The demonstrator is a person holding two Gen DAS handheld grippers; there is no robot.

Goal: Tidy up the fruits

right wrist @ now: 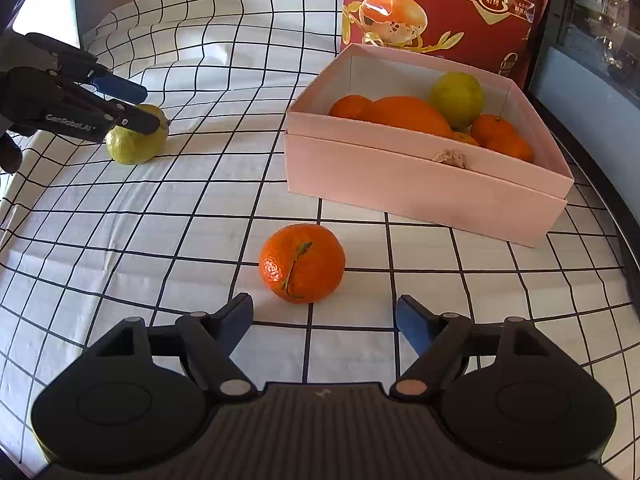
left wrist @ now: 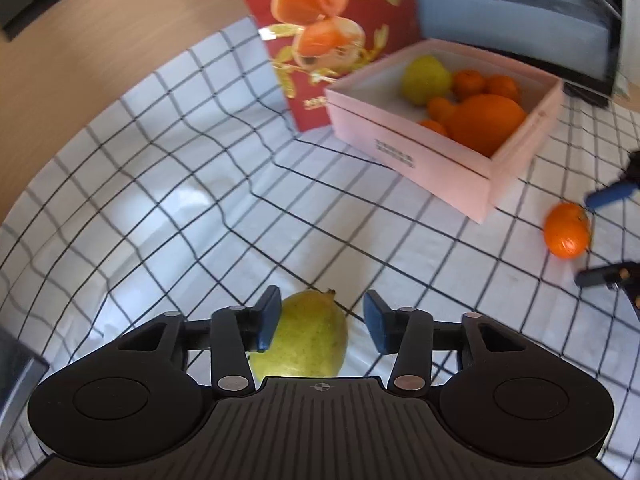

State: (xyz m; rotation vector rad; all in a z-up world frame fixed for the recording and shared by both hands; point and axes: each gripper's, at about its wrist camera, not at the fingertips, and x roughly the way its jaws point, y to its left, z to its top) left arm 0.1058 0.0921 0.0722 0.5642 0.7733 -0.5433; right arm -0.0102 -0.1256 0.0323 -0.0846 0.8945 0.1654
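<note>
Left wrist view, nearest: the left gripper (left wrist: 322,322) stands with its blue-padded fingers (left wrist: 267,319) spread to either side of a yellow-green pear (left wrist: 308,336) that lies on the checked tablecloth (left wrist: 160,184). The left pad is at or just beside the pear's skin; the right pad stands clear of it, so the fruit is straddled rather than pinched. In the right wrist view the same gripper (right wrist: 138,106) appears at far left, its fingers over the pear (right wrist: 134,142).

Right wrist view, nearest: the right gripper (right wrist: 324,322) is held wide open, with a loose mandarin (right wrist: 302,263) resting on the cloth (right wrist: 120,240) just ahead of the fingertips and between their lines, touching neither. The mandarin's stem scar and a green stalk face the camera. From the left wrist view this mandarin (left wrist: 567,231) lies at the right edge, between the two blue tips of the right gripper (left wrist: 596,236).

Middle distance: a shallow pink box (right wrist: 420,184) sits on the cloth beyond the mandarin. It holds a large orange (right wrist: 412,114), several small mandarins (right wrist: 500,132) and one yellow-green fruit (right wrist: 456,98) towards its far side. The pear lies well apart from the box, to its left.

Farthest: a red printed bag (right wrist: 444,4) stands upright just behind the box; the same bag (left wrist: 320,40) shows in the left wrist view, blurred.
</note>
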